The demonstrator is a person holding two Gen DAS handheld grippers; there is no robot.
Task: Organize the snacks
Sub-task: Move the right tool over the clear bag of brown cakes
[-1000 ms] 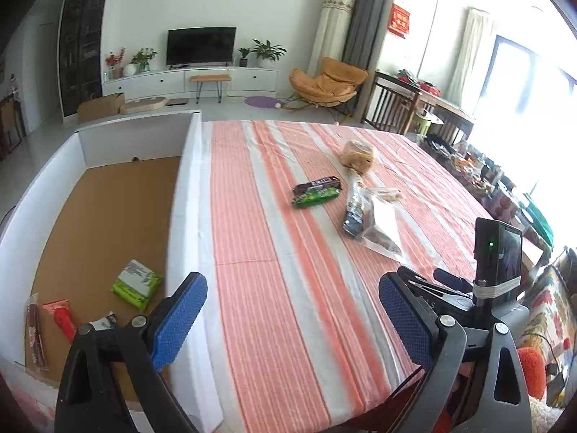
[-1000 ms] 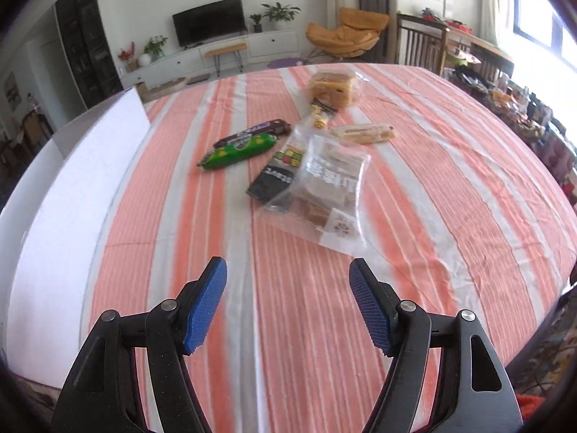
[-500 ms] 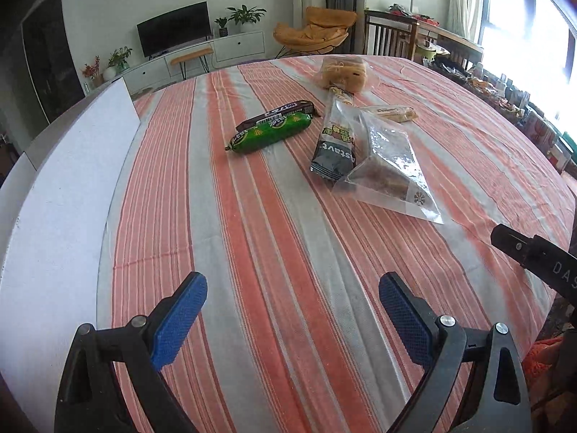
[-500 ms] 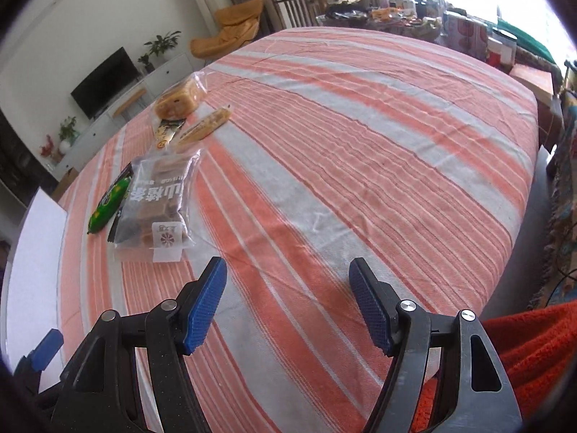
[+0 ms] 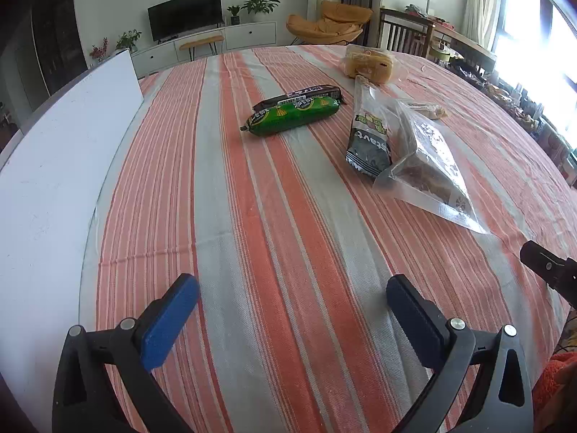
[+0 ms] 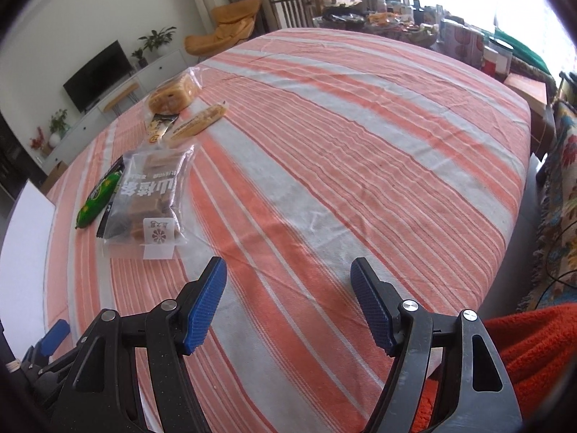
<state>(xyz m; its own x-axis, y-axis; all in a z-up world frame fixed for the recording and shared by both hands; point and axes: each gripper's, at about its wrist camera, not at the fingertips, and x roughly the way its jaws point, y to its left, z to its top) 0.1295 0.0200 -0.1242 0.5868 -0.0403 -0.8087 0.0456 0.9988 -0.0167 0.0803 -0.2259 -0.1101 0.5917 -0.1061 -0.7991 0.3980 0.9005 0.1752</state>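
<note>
Two tools hang over the striped worktop (image 5: 274, 238), and both are empty; the left tool (image 5: 288, 310) has just been opening its jaws, they now stand wide apart and nothing is between them; the right tool (image 6: 288, 306) is also open, somewhat narrower, with only cloth under it. One second ago the left camera looked into the box, where some snacks already lay; now only the white box wall (image 5: 61, 166) shows at the left edge, and the camera faces the snacks that are left on the worktop. The right view has rolled away from the snacks toward the bare far side. I judge from this that one drop into the box is finished and the left tool is coming for the next piece; the task seems partly done.

The remaining snacks lie well ahead of both tools, in a loose group. The green pack (image 5: 294, 117) lies alone, a dark bar (image 5: 299, 93) touching its far side; it looks firm and long, so easy to pinch across. The clear bag (image 5: 429, 166) with brown pieces partly covers a dark pouch (image 5: 369, 140); its film looks slippery and loose. Farther away are a bread bag (image 5: 368, 63) and a thin stick pack (image 5: 425, 108).
</note>
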